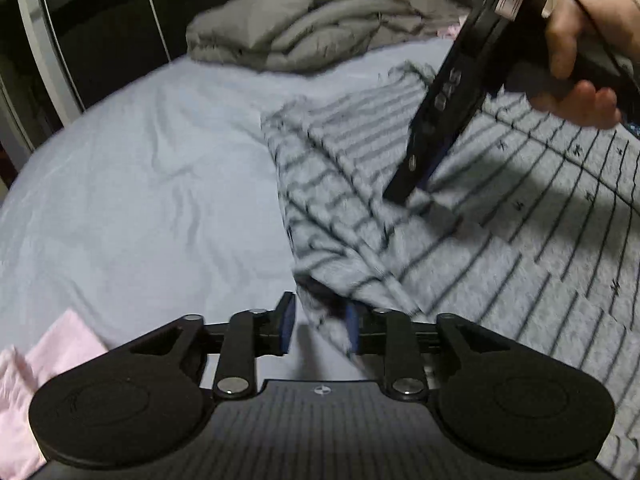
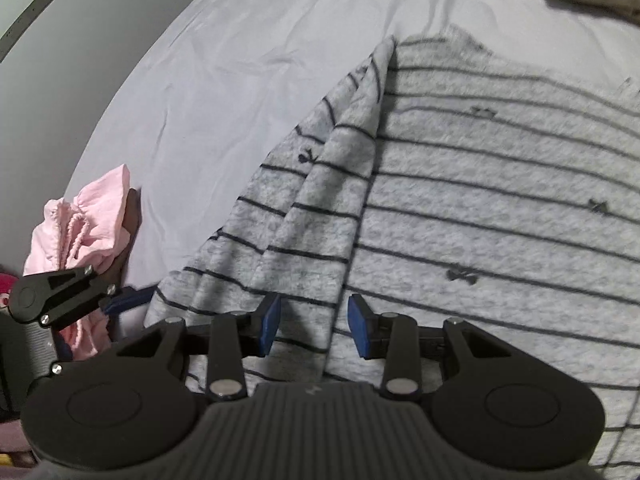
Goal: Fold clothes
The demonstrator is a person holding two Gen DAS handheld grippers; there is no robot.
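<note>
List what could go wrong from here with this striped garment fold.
1. The left gripper has only a thin corner of the striped garment between its pads, with a gap showing; the cloth may slip free.
2. The right gripper is open around a raised fold, not clamped, so that side could sag and the fold go crooked.
3. The pink cloth lies near the bed edge and might get snagged or knocked off.

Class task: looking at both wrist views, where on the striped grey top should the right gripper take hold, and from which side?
Probably the raised fold ridge of the striped top, approached from its near hem end. The ridge stands up off the flat fabric and runs straight between the right gripper's open jaws, so they could close across it. The left gripper works the left edge.
</note>
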